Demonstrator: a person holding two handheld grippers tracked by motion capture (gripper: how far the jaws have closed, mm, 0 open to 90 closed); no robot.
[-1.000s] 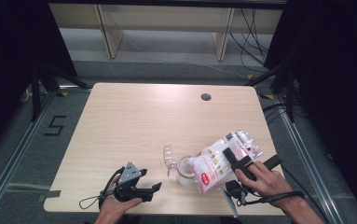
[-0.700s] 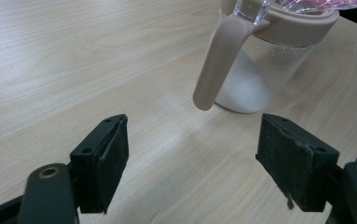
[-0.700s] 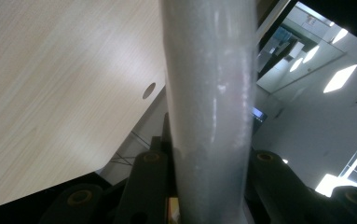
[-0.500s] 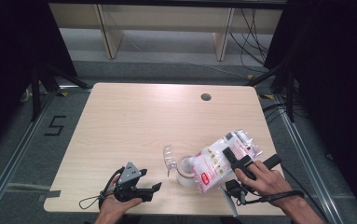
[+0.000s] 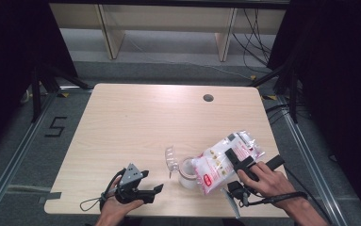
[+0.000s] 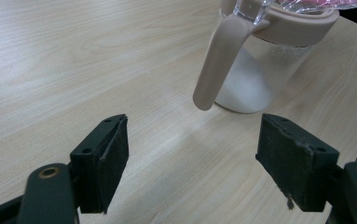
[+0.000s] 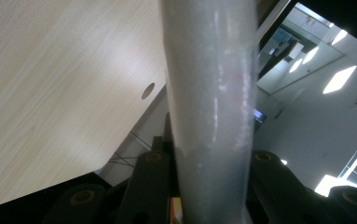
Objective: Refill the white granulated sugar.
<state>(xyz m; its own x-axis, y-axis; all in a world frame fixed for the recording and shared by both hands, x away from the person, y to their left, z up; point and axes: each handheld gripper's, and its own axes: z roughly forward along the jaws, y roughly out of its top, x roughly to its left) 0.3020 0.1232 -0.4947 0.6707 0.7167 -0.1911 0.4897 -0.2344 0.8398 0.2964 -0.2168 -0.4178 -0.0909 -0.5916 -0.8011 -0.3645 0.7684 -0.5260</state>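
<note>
Plastic bag (image 5: 225, 160), red label unreadable, over jar (image 5: 186, 173)

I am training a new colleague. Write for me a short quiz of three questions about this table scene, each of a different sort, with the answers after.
1. True or false: the left claw is closed on the handle of the jar.
2. Multiple choice: what does the right claw hold? A) a cup B) a plastic bag C) a spoon
3. Fill in: the bag is tipped over the open mouth of the ____, whose clear lid is flipped up.

Key
1. False: its jaws stand open above the bare table, short of the jar.
2. B
3. jar
</note>
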